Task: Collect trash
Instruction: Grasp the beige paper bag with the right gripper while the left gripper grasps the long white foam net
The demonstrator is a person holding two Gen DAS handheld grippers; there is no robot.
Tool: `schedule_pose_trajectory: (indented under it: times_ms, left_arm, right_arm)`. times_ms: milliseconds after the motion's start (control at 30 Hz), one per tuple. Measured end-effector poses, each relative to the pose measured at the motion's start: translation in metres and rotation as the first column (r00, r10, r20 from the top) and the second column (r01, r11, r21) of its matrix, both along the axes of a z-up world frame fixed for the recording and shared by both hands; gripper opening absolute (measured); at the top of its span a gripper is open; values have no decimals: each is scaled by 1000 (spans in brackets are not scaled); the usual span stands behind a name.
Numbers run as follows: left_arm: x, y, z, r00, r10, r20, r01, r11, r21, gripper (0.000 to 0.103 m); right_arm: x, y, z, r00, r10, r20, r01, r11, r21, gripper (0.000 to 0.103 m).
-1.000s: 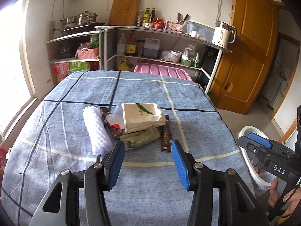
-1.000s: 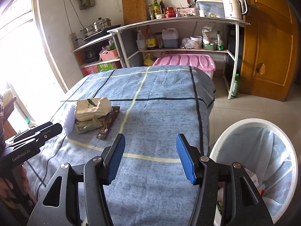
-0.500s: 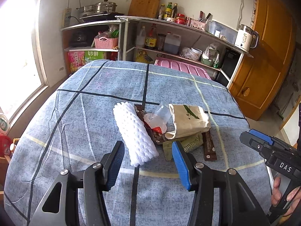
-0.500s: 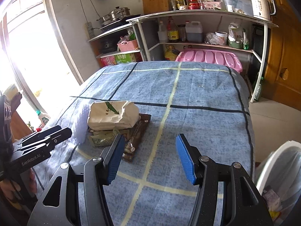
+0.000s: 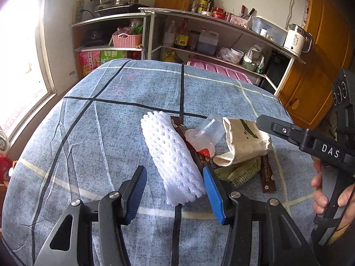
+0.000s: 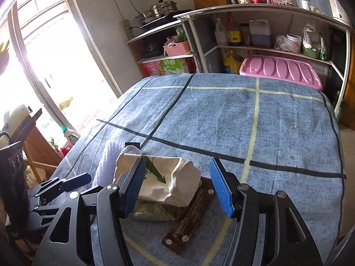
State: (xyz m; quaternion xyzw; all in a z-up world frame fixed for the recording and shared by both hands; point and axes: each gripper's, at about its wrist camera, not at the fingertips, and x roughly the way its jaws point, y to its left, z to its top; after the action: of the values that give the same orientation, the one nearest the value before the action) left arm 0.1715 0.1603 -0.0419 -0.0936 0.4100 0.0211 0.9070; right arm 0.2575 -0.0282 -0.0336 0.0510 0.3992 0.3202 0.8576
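While both grippers are hovering over the small heap of rubbish on the blue checked tablecloth, neither is gripping anything yet. The left gripper is standing with its jaws apart, straddling the near end of the white foam fruit net; the net looks to be lying just beyond the blue pads, and I cannot tell whether the right-hand pad is brushing it, but no squeeze is showing. It is pointing down along the net's length, probably so that the pads can close across the narrow, springy width rather than the long side.

The right gripper is opening its jaws, with the cream paper bag sitting beyond them and partly behind the left pad — nothing is pressed between the pads. Widening makes sense, since the bag is bulky and crumpled.

The trash is piled together near the middle of the table: the net on the window side, a clear plastic cup lying tipped against the bag, a green packet flattened under the bag, and brown wrappers sticking out from beneath. Because the pieces are overlapping, lifting the two top ones first seems the sensible order — the flat wrappers will be harder to pinch off the cloth. No bin is appearing in either view
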Motion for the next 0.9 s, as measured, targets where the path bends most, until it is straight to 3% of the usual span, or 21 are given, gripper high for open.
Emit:
schedule_pose_trajectory:
  times_ms: [200, 500, 667, 900]
  left_arm:
    - [3, 5, -4, 1000, 5, -12, -5, 1000, -6, 52]
    - [0, 18, -3, 1000, 29, -11, -29, 1000, -1, 52]
    - [-2, 24, -4, 999, 42, -17, -42, 999, 0, 53]
    - [-5, 34, -5, 998, 58, -20, -58, 998, -2, 53]
  right_arm:
    - [14, 12, -7, 994, 100, -53, -100, 995, 13, 61]
    - [-20, 7, -13, 955, 279, -104, -273, 960, 68, 61]
    - [-44, 26, -19, 929, 361, -80, -365, 931, -32, 61]
    - [-53, 44, -21, 917, 400, 6, -395, 908, -143, 67]
